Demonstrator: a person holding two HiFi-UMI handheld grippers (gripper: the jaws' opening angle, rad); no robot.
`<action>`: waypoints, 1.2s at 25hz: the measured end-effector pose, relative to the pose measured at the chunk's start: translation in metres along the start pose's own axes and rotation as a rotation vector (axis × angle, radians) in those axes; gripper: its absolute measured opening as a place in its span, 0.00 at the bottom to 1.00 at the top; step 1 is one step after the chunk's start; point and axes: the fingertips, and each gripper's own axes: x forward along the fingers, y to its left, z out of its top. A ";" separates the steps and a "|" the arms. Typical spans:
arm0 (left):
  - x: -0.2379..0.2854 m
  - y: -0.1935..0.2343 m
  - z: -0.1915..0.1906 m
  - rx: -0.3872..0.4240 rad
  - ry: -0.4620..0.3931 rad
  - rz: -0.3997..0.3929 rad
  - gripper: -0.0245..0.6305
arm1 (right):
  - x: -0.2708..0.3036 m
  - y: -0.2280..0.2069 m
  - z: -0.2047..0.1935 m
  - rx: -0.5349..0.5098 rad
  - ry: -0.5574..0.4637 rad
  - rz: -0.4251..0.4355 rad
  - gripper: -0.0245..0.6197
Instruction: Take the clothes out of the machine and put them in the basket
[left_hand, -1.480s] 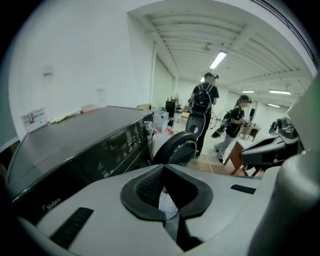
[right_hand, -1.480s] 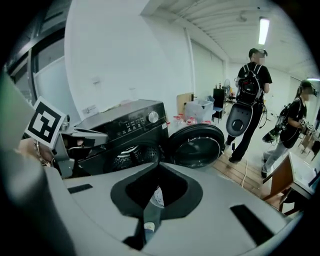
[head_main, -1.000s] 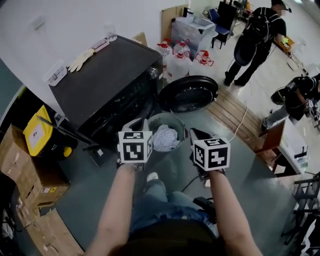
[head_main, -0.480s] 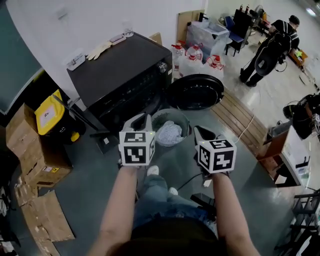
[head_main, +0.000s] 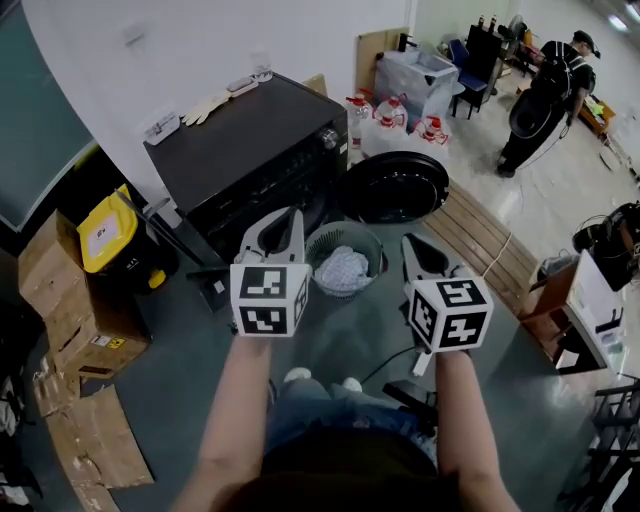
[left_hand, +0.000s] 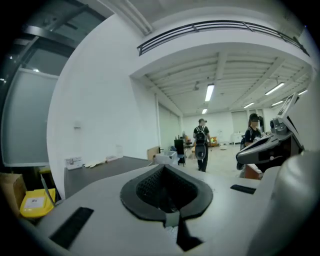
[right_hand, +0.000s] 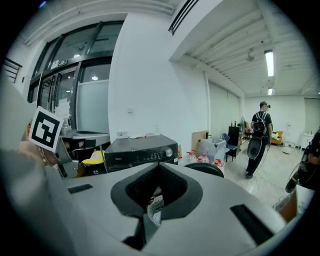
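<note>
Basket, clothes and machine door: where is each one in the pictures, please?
basket (head_main: 345, 231), head view, its far wall.
clothes (head_main: 343, 270), head view, middle of the white heap.
machine door (head_main: 392, 187), head view, centre of the round black door.

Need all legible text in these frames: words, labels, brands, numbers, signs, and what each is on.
Nothing reads clearly enough to quote.
Washing machine: small brand mark on the front panel, too blurred.
Yellow case: white label, print too small.
Cardboard box: yellow sticker, unreadable.
Bottles: red labels, unreadable.
Marker cubes: black-and-white square patterns, no words.
</note>
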 end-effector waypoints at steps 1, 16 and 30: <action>-0.002 0.003 0.005 0.009 -0.016 -0.007 0.04 | -0.002 0.001 0.005 0.000 -0.020 -0.009 0.04; -0.033 0.067 0.079 0.083 -0.186 -0.058 0.04 | -0.032 0.043 0.103 -0.156 -0.287 -0.163 0.04; -0.056 0.085 0.126 0.184 -0.321 -0.082 0.04 | -0.059 0.061 0.155 -0.306 -0.383 -0.264 0.04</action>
